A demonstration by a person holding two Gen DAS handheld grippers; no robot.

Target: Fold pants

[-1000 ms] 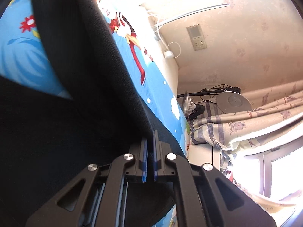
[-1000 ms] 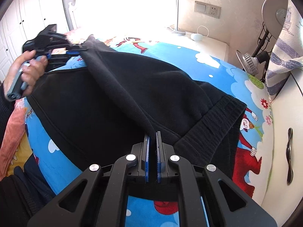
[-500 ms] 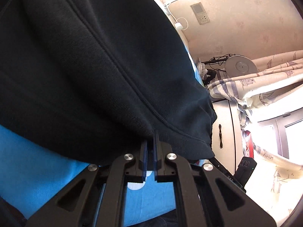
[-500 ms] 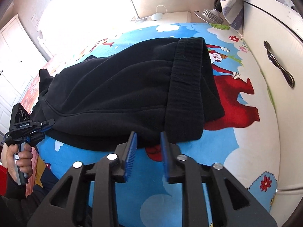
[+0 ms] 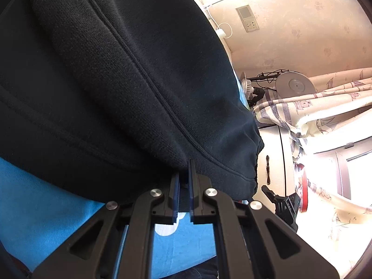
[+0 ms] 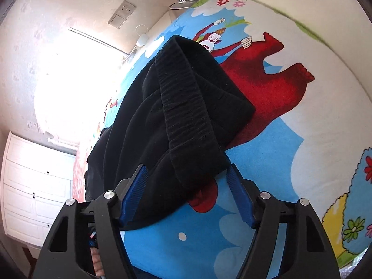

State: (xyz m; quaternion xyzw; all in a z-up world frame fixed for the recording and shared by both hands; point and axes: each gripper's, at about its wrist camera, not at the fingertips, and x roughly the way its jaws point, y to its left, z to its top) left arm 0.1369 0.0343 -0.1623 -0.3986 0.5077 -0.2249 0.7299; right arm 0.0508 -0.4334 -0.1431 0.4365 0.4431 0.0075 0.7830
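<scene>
- The left wrist view looked forward along the left claw (image 5: 183, 181), tilted down and pressed very close to the black pants (image 5: 116, 81), which filled most of its frame.
- Past the fabric it faced a wall socket (image 5: 247, 18) and a curtain (image 5: 325, 107).
- The right wrist view looked down along the right claw (image 6: 187, 186), strongly rolled, from slightly farther back over the bed (image 6: 267, 162).
- Both views shared the pants, the blue cartoon bedcover (image 5: 46, 197) and the socket wall.

Pants (image 6: 162, 121) lie on the bedsheet (image 6: 267, 186) — waistband (image 6: 186, 116) folded on top.
</scene>
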